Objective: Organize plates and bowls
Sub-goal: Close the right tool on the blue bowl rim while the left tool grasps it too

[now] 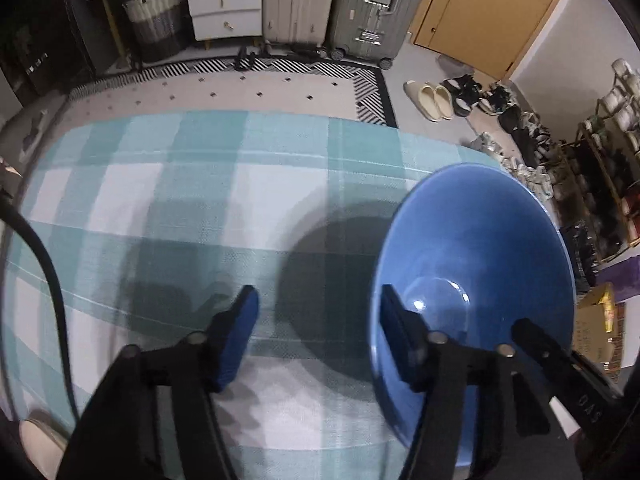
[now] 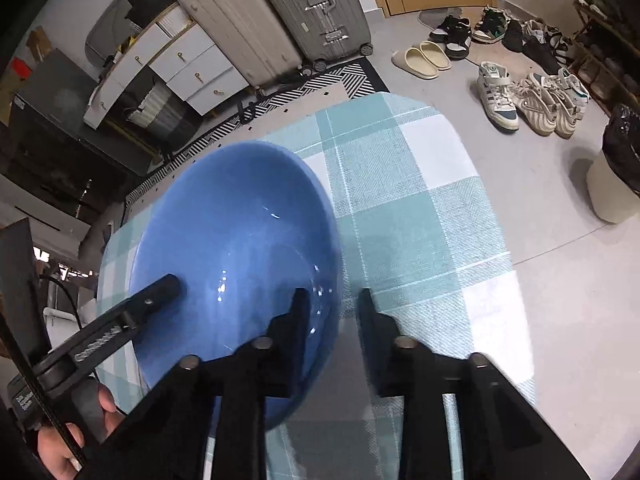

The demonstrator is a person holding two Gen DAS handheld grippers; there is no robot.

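Note:
A deep blue bowl [image 1: 480,240] [image 2: 240,220] stands on the table with the teal and white checked cloth [image 1: 200,200] [image 2: 420,220]. My left gripper [image 1: 318,320] is open and straddles the bowl's left rim: its right pad is inside the bowl and its left pad hangs well clear over the cloth. My right gripper [image 2: 332,304] straddles the opposite rim with narrow jaws. Its left finger is inside and its right finger outside, a thin gap showing beside the rim. Each view catches one of the other gripper's fingers [image 1: 532,340] [image 2: 160,288] in the bowl.
A black cable [image 1: 44,260] hangs at the table's left. On the floor beyond are two suitcases [image 1: 340,4], white drawers [image 1: 224,0], a patterned rug [image 1: 280,80], several shoes [image 2: 532,100] and a bin [image 2: 616,184]. A person's hand [image 2: 60,448] holds the left gripper.

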